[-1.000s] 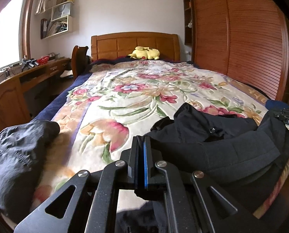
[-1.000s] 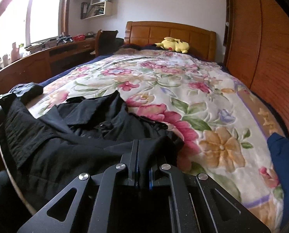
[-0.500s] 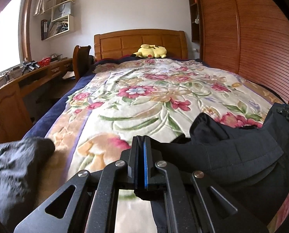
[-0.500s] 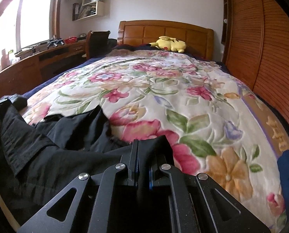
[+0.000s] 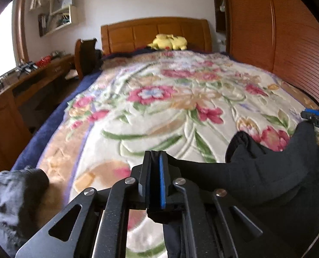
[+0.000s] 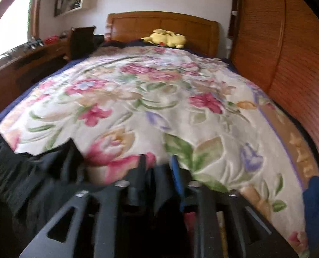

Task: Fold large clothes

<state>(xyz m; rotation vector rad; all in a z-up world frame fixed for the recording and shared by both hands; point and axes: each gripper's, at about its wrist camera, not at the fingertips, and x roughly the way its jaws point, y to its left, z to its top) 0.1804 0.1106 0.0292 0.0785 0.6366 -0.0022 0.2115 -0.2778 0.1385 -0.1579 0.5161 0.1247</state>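
Fingers of the left gripper [image 5: 154, 157] stand pressed together, two black jaws with one blue pad facing, and a thin fold of the black garment [image 5: 273, 176] is pinched between them. From that pinch the cloth runs to the right in the left wrist view, sagging in one dip near the foot of the bed [image 5: 151, 111] before it rises toward the right gripper [image 5: 307, 114], whose blue-tipped fingers show at that picture's right edge just above the fabric. In its own view the right gripper [image 6: 157, 161] has its two fingers parted and they are opening; dark cloth lies in the gap between them, but the blurred picture does not show the pads pressing on it. More of the same garment hangs in a heap at the lower left of that view.

One floral blanket [image 5: 181, 99] covers the bed, cream with pink flowers and green leaves. One yellow plush toy [image 5: 169, 42] lies at the far end against the one wooden headboard [image 5: 155, 30]. A second dark, crumpled garment [image 5: 11, 204] sits apart at the bed's near left corner. One blue cloth [image 6: 318, 202] lies at the right edge of the right wrist view. One wooden desk [image 5: 15, 86] runs along the left wall under the window, and a slatted wooden wardrobe [image 5: 277, 32] fills the right side
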